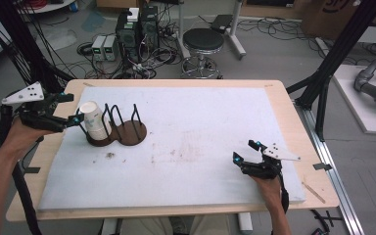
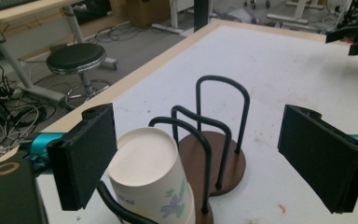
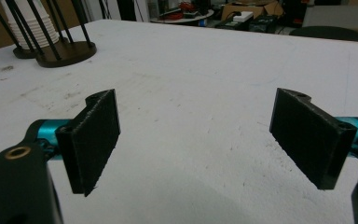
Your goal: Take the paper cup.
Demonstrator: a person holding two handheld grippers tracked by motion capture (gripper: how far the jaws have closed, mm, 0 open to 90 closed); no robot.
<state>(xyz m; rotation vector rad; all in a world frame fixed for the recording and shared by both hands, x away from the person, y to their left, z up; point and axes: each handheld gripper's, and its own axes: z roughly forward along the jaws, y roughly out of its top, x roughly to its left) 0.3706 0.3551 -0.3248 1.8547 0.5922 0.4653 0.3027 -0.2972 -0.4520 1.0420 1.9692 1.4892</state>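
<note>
With jaws apart, left hand-held gripper [image 2: 196, 158] sits just beside cup [image 2: 151, 184].

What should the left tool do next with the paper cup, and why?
Probably ease the left tool forward and close on the cup stack. Its jaws stand wide open, the upside-down cups sit in the wire holder just ahead between them, and nothing is gripped yet.

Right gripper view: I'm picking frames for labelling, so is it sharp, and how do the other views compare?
Right gripper view: the near tool is fairly crisp, the cup rack far off is soft. Left gripper view: the paper cup is sharp, the stool behind blurs. High view: even light, faint shadows, coarse overall.
</note>
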